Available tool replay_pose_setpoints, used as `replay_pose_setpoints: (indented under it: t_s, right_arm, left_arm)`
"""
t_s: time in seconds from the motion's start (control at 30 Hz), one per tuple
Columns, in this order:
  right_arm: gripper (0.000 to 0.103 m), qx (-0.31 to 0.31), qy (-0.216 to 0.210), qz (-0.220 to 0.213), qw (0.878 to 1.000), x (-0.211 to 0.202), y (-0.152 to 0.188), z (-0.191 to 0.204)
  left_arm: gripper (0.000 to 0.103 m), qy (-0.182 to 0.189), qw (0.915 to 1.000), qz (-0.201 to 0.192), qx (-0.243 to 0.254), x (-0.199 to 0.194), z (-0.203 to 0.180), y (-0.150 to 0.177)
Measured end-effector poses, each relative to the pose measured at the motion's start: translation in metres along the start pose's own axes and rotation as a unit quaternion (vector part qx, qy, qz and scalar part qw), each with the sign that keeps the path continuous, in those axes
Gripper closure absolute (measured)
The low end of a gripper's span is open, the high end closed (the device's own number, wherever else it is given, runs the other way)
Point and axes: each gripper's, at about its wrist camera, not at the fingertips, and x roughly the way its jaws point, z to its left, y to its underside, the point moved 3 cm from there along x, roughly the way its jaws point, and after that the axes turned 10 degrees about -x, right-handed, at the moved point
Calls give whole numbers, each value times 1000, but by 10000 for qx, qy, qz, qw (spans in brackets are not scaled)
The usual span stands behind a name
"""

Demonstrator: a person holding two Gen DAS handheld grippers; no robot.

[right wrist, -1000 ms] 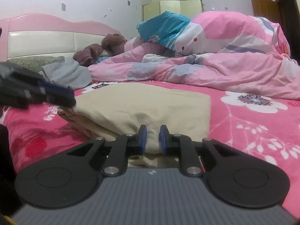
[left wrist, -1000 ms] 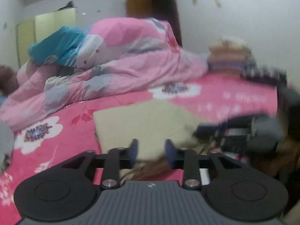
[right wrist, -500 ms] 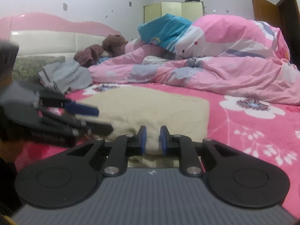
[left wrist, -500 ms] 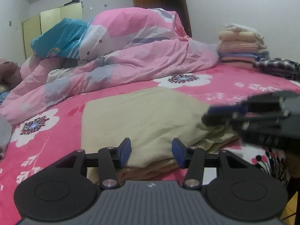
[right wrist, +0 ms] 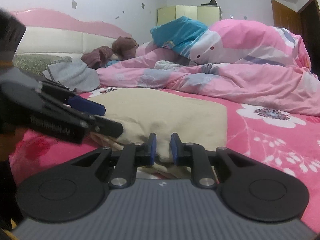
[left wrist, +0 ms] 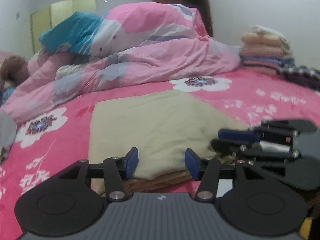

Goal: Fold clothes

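Since the earlier frames, left gripper (left wrist: 161, 163) has dropped toward the near edge of the folded beige cotton garment (left wrist: 160, 124) on the pink floral bedsheet (left wrist: 270, 100), jaws opening astride it, not pressing. Right gripper (right wrist: 161, 147) stays pinched narrow on its hem. Judged soft, light, limp; grip layered edges. Flat, rectangular.

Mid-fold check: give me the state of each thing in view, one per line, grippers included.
Beige garment: folded flat on the bed, near edge layered.
Left gripper: jaws opening, pads clear of the garment's near edge between them.
Right gripper: shut on the garment's near edge.
Pink duvet: heaped, unfolded.
Clothes stack: folded, piled up.
Grey garment: crumpled.
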Motion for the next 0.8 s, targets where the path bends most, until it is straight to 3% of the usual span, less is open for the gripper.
replay_pose_setpoints:
  t_s: [0.1, 0.23, 0.5, 0.8]
  right_arm:
    - [88, 42, -12, -40, 10000, -1, 2, -1]
    - [88, 60, -18, -70, 10000, -2, 3, -1]
    - [88, 86, -33, -106, 9999, -3, 5, -1]
    - [88, 144, -50, -134, 9998, -2, 5, -2]
  left_arm:
    - [50, -147, 9996, -159, -205, -7, 7, -7]
    - [49, -322, 9985, 47, -435, -1, 20, -1]
    - [49, -254, 9977, 2, -626, -6, 29, 3]
    - [50, -534, 9934, -89, -1013, -17, 47, 2]
